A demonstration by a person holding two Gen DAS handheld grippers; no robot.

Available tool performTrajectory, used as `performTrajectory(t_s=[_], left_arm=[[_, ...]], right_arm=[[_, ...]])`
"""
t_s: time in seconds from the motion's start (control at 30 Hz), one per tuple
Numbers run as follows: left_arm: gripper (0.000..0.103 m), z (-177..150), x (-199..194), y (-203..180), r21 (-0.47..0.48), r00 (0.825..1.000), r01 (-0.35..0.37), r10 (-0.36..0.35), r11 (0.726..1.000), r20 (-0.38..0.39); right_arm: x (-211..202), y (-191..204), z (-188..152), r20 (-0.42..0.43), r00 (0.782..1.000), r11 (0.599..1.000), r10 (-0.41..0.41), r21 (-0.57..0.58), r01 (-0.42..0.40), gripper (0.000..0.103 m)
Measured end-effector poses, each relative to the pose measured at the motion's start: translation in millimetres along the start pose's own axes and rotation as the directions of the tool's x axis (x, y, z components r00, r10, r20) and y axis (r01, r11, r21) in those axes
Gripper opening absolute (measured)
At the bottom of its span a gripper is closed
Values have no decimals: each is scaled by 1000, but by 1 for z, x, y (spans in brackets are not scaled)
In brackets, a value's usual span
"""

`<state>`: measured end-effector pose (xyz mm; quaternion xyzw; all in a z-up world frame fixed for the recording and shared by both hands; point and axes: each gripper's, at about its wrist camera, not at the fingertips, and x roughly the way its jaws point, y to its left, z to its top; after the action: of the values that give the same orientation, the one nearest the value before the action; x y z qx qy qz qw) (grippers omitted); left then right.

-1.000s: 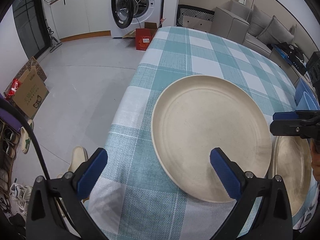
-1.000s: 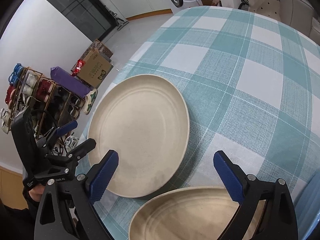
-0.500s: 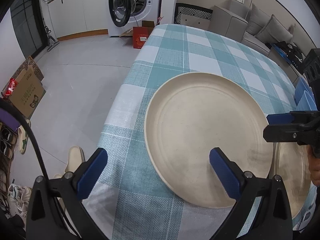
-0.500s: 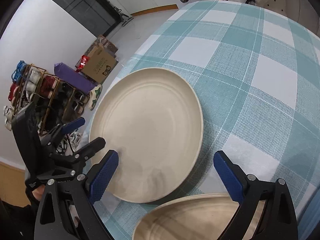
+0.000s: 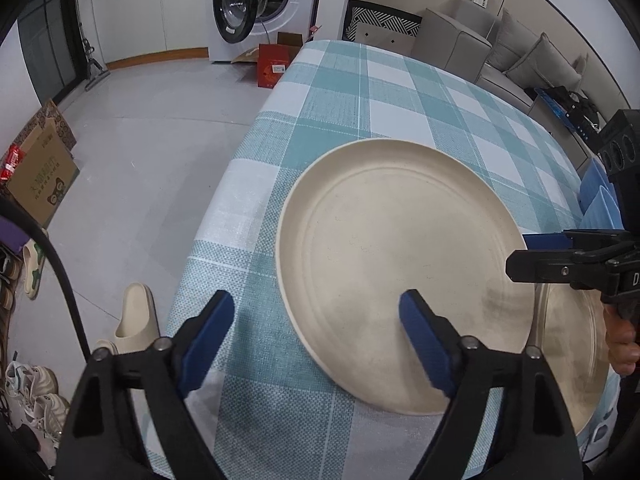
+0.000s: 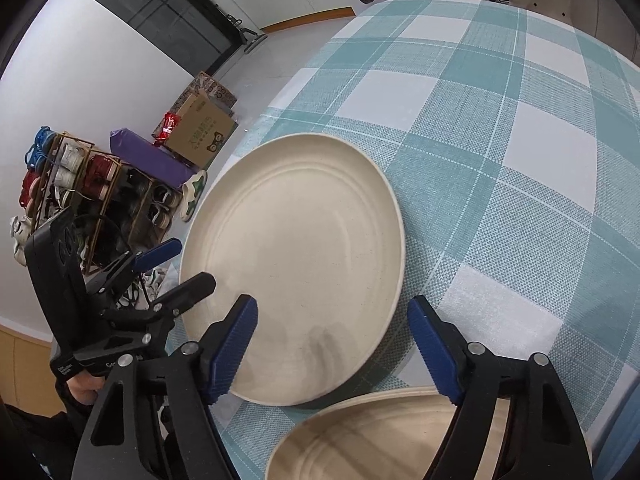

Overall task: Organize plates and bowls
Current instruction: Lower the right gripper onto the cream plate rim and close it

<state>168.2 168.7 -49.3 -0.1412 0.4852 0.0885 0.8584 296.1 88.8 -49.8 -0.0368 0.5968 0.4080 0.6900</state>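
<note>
1. Since a second ago both pairs of tongs have narrowed; the jaws are closing now. The big plate (image 5: 400, 264) fills more of the left view.
2. Left tongs (image 5: 316, 320): apart, tilted steeply down; near rim of the big plate between the pads, no pad visibly pressing.
3. Right tongs (image 6: 332, 340): apart, tilted down over the same plate's edge.
4. Second plate (image 6: 384, 436) lies just beside, on the checked desk (image 6: 500, 160).
5. A hand (image 5: 620, 340) grips the right tool.
</note>
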Motion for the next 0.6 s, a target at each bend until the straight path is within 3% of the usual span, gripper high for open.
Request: performTrajectory(t_s=[0.23,0.4,0.6], left_arm=[[57,-1,2,0,-4,999,29,-29,1000,-18],[46,-2,2,-2,0,998,49,-49,999,-30],[42,-3,0,-3,1,998,44,-44,999,-39]], right_arm=[[-1,-2,-2,4,1000,1000,-9,0,9,70],[-1,-1,-4,0,1000,1000,-7,-4,7,63],[-1,-3,-5,0,1000,1000,-12,11,12,57]])
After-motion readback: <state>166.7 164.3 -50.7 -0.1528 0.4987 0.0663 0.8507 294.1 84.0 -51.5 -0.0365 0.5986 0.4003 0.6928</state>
